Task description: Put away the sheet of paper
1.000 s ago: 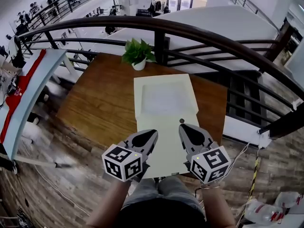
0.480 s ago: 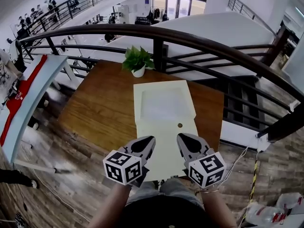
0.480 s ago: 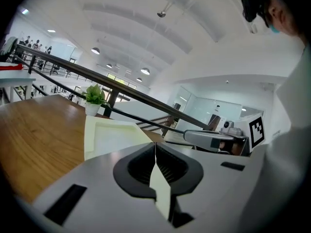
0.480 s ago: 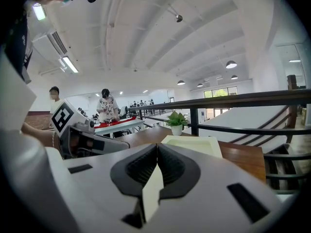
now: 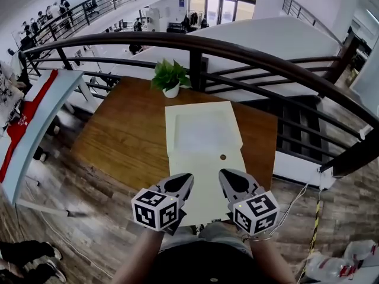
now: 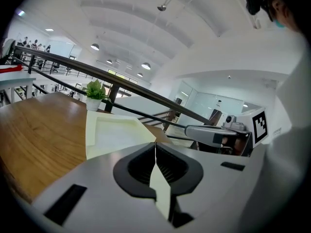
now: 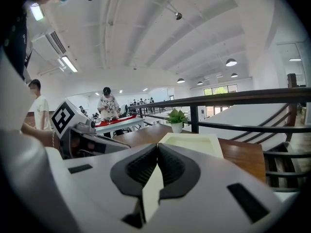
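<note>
Because my left gripper and right gripper are each clamped on the near edge of the sheet, its thin cream edge pinched between the ribbed jaws in both gripper views, my main worry is a tear or a crease. If I move one hand faster or higher than the other, the paper between them could buckle or rip at a pinch point. I only have the rim, so a sharp tug could also slip it out of one pair of jaws and leave it hanging by a corner. Its far end runs up to a shallow cream tray at centre frame on the table; I can't tell whether the two overlap, and if they do, dragging might shove the tray toward the plant at upper centre. As for pose, both grippers sit side by side at lower centre of the head view, close to my body, jaws pointing away along the table and roughly level, with my forearms rising from the bottom edge.
</note>
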Tool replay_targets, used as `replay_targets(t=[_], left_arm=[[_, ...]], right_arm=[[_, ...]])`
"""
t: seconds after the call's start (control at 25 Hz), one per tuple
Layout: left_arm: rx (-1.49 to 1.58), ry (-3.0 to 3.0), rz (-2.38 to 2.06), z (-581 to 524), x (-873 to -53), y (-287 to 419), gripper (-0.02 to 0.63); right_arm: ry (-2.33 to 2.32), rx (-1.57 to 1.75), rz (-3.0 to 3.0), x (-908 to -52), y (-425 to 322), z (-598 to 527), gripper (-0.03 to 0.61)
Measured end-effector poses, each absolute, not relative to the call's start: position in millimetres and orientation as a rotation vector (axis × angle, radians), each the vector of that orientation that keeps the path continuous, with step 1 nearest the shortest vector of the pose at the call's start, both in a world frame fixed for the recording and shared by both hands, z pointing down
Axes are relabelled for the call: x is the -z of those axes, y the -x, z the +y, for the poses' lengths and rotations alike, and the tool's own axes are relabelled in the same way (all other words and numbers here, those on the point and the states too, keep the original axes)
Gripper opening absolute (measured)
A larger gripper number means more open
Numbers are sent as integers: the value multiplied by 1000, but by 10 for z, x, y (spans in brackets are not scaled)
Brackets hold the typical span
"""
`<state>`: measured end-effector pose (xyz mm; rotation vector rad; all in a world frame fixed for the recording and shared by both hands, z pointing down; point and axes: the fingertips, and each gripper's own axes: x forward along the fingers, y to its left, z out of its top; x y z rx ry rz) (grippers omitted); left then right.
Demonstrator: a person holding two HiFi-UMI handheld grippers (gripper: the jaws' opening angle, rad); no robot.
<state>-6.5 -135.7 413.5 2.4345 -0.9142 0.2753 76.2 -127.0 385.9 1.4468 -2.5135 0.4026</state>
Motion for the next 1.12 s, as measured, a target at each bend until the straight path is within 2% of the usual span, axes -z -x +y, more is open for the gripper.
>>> replay_targets(t=[1.12], left_arm=[[-293,-2431,-893,-1374,-4183,-5,18]], right_arm=[[-1428,-384,-2493,-3939,-746,-1306,26]])
